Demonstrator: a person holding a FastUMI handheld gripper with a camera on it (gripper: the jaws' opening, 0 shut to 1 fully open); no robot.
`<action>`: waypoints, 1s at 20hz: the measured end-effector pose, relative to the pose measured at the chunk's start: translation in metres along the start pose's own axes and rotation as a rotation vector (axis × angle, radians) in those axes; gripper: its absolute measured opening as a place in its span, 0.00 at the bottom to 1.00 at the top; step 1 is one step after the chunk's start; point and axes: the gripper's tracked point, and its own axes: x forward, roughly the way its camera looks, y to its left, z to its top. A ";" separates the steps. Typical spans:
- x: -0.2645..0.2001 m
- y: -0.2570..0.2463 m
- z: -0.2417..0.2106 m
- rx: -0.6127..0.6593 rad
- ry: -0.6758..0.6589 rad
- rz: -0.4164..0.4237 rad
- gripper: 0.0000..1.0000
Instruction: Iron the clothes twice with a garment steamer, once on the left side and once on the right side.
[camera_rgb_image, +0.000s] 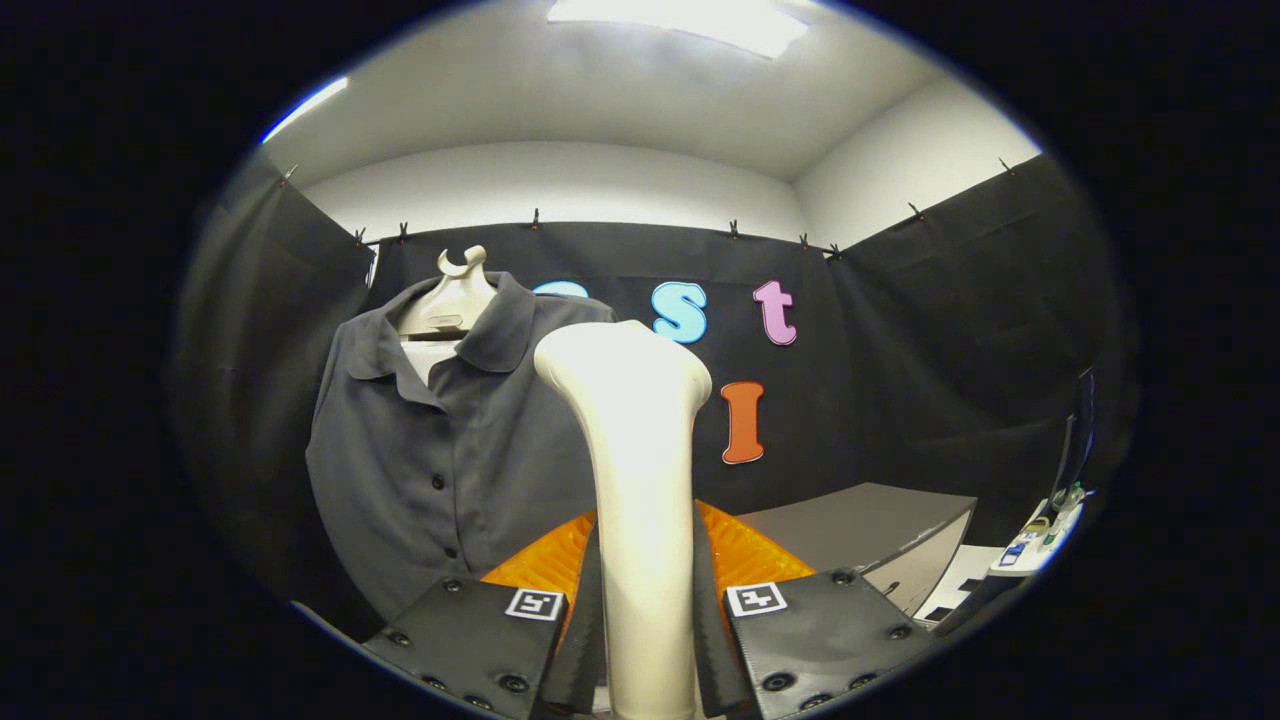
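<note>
We see the tool (640, 640) clenched on the cream plastic garment steamer (635, 480), its head raised just right of the grey button-front shirt (440, 450) on its hanger; we judge both passes remain.

plates (470, 635): flat, bolted with round dark screws
markers (534, 604): square, black-and-white, one per finger plate
gripper (640, 640): ribbed inner pads

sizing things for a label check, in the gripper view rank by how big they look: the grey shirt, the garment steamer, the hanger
1. grey shirt
2. garment steamer, clamped between the gripper fingers; its nearness inflates it
3. hanger, only its top shows
</note>
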 end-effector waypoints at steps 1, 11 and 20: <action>0.001 0.010 -0.004 -0.005 0.006 0.010 0.45; 0.049 0.074 -0.041 -0.077 0.040 0.058 0.45; 0.074 0.091 -0.085 -0.136 0.099 0.075 0.46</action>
